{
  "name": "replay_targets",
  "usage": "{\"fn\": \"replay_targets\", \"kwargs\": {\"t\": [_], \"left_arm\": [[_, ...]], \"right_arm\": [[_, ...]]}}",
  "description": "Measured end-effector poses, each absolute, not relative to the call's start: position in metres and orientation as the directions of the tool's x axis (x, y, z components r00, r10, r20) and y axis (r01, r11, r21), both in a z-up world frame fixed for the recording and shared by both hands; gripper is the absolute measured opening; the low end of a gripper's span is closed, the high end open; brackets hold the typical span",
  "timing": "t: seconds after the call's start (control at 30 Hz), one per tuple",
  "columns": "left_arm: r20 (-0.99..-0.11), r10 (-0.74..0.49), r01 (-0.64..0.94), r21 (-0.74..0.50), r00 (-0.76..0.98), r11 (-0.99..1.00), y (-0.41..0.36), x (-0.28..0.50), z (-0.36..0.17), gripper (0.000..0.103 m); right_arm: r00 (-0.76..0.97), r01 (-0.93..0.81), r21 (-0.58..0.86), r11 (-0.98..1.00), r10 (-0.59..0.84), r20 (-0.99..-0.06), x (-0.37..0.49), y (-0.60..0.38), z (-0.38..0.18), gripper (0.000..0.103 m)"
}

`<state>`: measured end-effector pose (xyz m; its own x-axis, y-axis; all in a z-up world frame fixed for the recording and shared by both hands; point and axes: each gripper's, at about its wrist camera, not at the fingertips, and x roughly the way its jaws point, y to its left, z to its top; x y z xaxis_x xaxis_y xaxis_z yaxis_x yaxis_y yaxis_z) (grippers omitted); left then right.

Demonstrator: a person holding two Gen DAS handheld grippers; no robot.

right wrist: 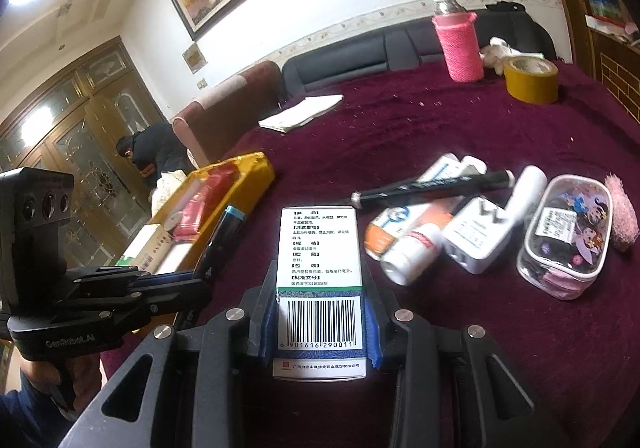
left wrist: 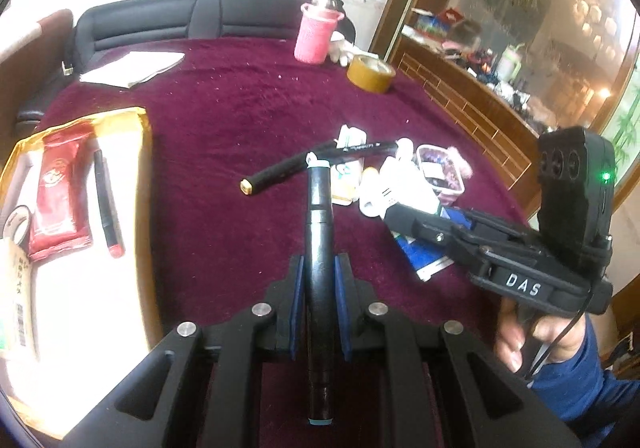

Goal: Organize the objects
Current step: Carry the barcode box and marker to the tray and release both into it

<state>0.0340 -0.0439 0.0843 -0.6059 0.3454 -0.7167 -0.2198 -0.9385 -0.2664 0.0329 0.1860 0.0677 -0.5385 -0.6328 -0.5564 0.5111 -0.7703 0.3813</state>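
Both hands are mid-carry, each with one item lifted from the clutter and, as I judge it, bound for the yellow tray at the left of the maroon tablecloth. The left gripper is clamped on a black marker with a teal cap, held lengthwise between the blue pads. The right gripper is clenched on a white medicine box, barcode face up. The tray already holds a red sachet, a dark pen with a red end and some boxes, so the next move calls for carrying each item over the near yellow rim and finding a bare strip of the white floor before releasing. The cloth between pile and tray is open. The grippers sit close together, so going one at a time looks safer. A second black marker, tubes, a charger and a clear pouch are left in the pile.
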Motion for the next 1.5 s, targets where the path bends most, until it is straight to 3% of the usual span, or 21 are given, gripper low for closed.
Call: {"fn": "replay_targets", "kwargs": {"t": [0.33,0.57,1.0,1.5], "left_arm": [[-0.623,0.373,-0.205,-0.327,-0.688,-0.923,-0.088,0.067,0.118,0.014],[-0.571,0.324,-0.144,-0.338,-0.754,-0.930,-0.137,0.092,0.140,0.014],[-0.652,0.227,0.067,-0.393,-0.723,-0.917,-0.227,0.090,0.089,0.014],[-0.687,0.212,0.129,-0.409,-0.695,-0.903,-0.257,0.082,0.059,0.014]], "right_arm": [[-0.538,0.571,0.324,-0.755,-0.642,-0.547,0.056,0.134,0.094,0.038],[-0.502,0.627,0.310,-0.715,-0.675,-0.540,0.064,0.088,0.109,0.038],[-0.371,0.708,0.290,-0.644,-0.689,-0.623,0.075,-0.031,0.085,0.038],[-0.375,0.720,0.193,-0.667,-0.607,-0.701,0.074,-0.087,0.062,0.038]]}}
